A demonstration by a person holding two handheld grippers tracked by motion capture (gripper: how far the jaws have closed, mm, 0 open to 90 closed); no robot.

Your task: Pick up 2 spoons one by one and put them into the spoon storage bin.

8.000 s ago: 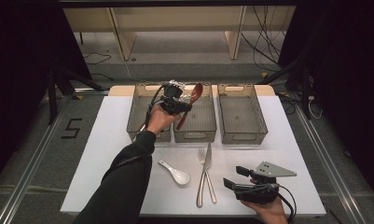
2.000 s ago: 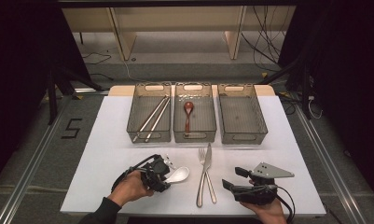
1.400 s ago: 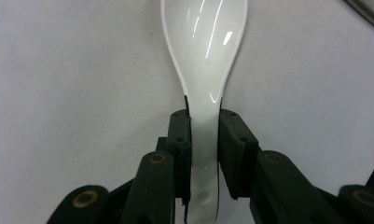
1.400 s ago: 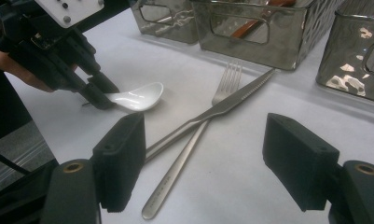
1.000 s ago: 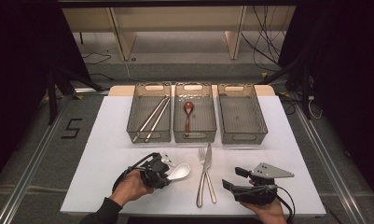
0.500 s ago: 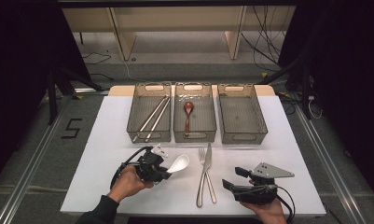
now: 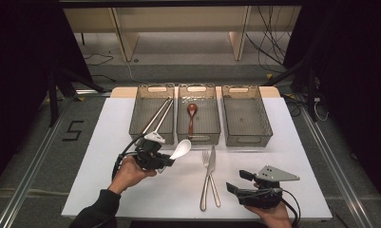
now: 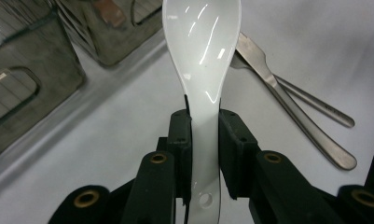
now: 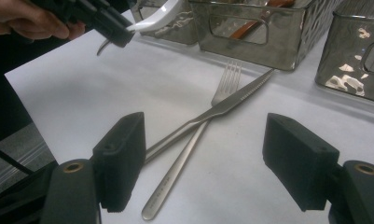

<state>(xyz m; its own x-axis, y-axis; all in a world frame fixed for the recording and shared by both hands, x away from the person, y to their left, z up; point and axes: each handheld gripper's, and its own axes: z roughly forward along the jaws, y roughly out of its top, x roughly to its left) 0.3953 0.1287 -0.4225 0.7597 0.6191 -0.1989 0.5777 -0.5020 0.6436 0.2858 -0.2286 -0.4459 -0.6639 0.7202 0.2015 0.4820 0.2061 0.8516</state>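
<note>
White glazed ceramic spoon [image 8: 201, 60], clamped at handle by my left gripper [image 7: 165, 160], lifted above table [image 7: 102, 185] near trays. Judge it stiff, slick, chippable; neck grip best. Right gripper [image 9: 219, 158] agape, empty, over fork [image 9: 208, 116], knife [image 9: 222, 107].

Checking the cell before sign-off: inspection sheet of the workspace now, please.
Surface: white table top, on the floor.
Job's things: white spoon clamped by its handle, lifted off the table; three bins in a row at the far edge, the left with chopsticks, the middle with a brown spoon, the right empty.
Clutter: fork and knife crossed mid-table.
Grippers: left tongs shut on the white spoon; right tongs open, low near the fork and knife.
Cables: one trails from each gripper; more on the floor behind.
Surroundings: dark curtains, wooden frame, floor mark "5".
</note>
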